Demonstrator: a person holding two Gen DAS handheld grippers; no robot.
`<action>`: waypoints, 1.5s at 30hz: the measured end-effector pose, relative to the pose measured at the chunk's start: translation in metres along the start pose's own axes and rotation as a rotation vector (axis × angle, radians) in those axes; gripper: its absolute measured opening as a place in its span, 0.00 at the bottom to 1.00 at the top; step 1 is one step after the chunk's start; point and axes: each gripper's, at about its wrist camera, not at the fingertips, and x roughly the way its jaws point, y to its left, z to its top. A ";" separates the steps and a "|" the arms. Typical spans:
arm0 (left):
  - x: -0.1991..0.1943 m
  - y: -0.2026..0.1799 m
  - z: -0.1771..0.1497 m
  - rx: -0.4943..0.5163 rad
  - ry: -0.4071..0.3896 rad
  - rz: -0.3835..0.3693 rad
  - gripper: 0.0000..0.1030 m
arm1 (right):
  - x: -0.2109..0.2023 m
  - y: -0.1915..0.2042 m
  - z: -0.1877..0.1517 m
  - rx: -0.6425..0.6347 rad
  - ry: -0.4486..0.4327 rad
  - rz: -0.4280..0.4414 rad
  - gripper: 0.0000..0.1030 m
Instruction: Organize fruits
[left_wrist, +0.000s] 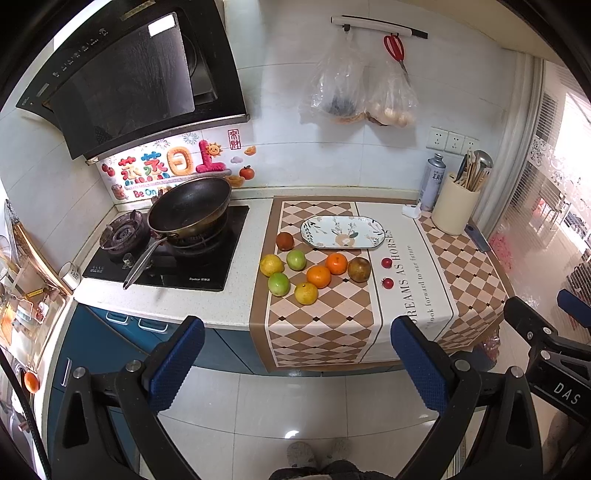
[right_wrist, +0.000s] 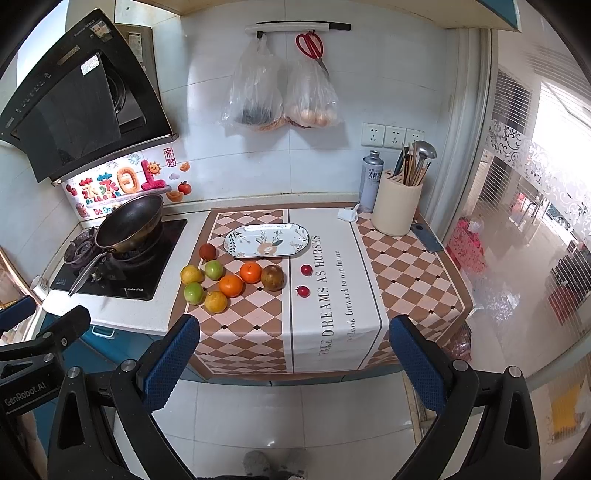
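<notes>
Both jaws spread empty over floor, fruits (left_wrist: 310, 271) mid-cloth (left_wrist: 317, 332), plate (left_wrist: 341, 232) behind.

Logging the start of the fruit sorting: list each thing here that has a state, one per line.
left gripper: open, holding nothing, back from the counter
right gripper: open, holding nothing
oval plate: bare, no fruit on it
oranges: two, loose on the checkered mat
green fruits: two, on the mat, off the plate
small red fruits: two, apart from the cluster
wok: on the burner, nothing visible inside
plastic bags: hanging from the wall rail
</notes>
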 end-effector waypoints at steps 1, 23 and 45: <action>0.000 0.000 0.000 0.000 0.000 0.000 1.00 | 0.000 0.000 0.000 0.000 0.000 -0.001 1.00; -0.016 -0.007 0.007 -0.006 -0.007 -0.002 1.00 | -0.003 0.004 0.000 -0.003 -0.003 -0.002 1.00; -0.012 -0.005 0.005 -0.001 -0.009 0.000 1.00 | 0.000 0.011 0.004 -0.005 0.006 0.013 1.00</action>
